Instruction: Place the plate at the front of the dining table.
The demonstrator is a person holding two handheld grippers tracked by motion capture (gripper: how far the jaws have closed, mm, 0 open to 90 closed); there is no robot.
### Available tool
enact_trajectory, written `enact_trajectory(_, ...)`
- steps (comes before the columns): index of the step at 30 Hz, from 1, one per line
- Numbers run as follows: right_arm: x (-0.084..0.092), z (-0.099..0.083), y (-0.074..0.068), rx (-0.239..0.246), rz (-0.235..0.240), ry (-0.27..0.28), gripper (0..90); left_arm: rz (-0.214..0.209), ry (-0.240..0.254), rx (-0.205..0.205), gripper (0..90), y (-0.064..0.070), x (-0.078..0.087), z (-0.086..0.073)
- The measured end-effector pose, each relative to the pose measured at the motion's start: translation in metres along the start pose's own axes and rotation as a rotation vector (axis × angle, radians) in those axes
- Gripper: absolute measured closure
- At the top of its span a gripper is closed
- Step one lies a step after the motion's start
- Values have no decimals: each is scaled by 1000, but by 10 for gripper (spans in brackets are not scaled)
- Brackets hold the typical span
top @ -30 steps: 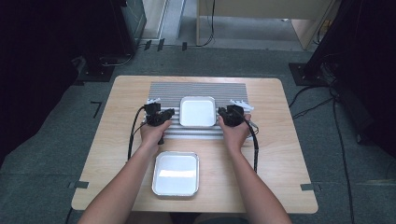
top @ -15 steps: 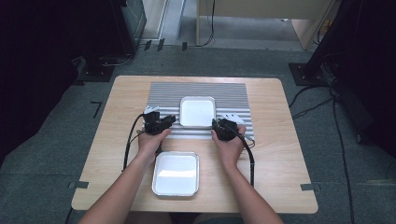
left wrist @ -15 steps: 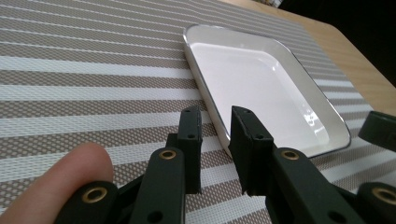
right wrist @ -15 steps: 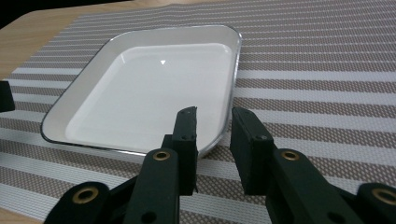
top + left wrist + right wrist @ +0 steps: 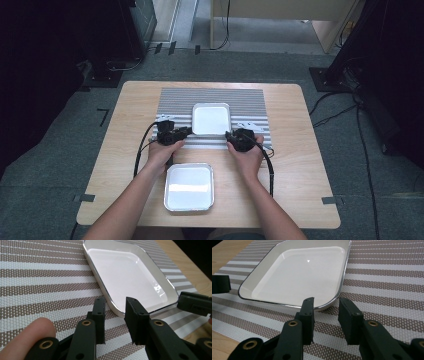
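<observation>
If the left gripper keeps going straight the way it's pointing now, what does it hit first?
Most likely the near corner rim of the white tray on the striped mat. The left gripper, jaws open with nothing between them, points right at that corner, a short gap away; exact depth is hard to judge.

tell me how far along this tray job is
Looks done: one white tray sits flat on the striped mat. In hand: the left gripper and right gripper flank its near corners, jaws just opened and gripping nothing. Likely left: the second tray waits on the bare table near the person.
</observation>
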State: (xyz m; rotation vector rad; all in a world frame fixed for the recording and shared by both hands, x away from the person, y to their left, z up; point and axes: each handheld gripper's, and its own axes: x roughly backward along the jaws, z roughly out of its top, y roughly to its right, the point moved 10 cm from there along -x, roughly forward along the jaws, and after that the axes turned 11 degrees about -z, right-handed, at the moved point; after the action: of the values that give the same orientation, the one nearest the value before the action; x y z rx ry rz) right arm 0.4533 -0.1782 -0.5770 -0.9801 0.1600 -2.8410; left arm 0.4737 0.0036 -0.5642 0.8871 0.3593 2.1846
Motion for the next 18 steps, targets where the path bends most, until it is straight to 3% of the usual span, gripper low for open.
enact_trajectory(5,-2,0,-8,32,4,-1,674,2,-5,25,696,1,-7,0)
enact_trajectory(10,-2,0,-12,39,3,-5,679,32,-12,8,693,2,-17,1)
enact_trajectory(13,-3,0,-13,38,-7,-3,682,39,-2,46,698,-2,-21,3)
enact_trajectory(18,-5,2,-15,42,-12,-5,681,65,5,76,696,-7,-26,6)
